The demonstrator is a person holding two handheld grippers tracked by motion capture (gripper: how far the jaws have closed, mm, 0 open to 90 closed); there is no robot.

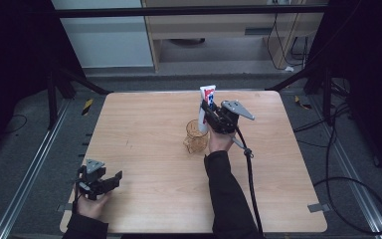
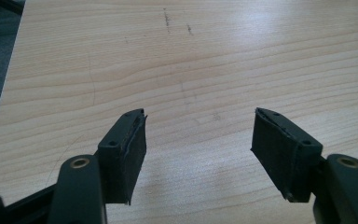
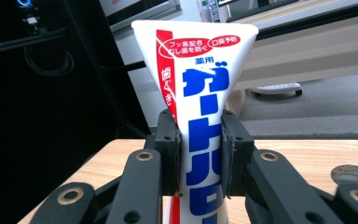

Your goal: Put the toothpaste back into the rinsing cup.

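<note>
a person at a pale wooden table [image 1: 149, 124] works a hand-held gripper in each hand, dark sleeves reaching in from the near edge. the right gripper [image 1: 210, 115] sits near the middle of the table, its grey three-cornered plate [image 1: 238, 109] on top and its black cable [image 1: 251, 174] trailing back toward the person. its jaws are clamped on a white toothpaste tube [image 1: 206, 107] with a red stripe and blue lettering, held upright with the wide crimped end at the top. in the right gripper view the tube [image 3: 200, 107] is pinched across its narrower body between the two black pads [image 3: 170, 149], the flared end rising above them. the tube's lower part stands over, or reaches into, a clear amber mug [image 1: 195, 136] just beside the right hand [image 1: 220, 142]; whether the tube touches the mug cannot be told from above. the left gripper [image 1: 108, 180] rests low at the near left corner of the table, well apart from the mug, held by the left hand [image 1: 92, 204]. in the left gripper view its jaws are spread wide with nothing between them, bare wood grain and a few faint dark marks [image 2: 168, 18] on the tabletop [image 2: 200, 74] beyond. dark floor and a light cabinet [image 1: 229, 30] lie beyond the table's far edge.
</note>
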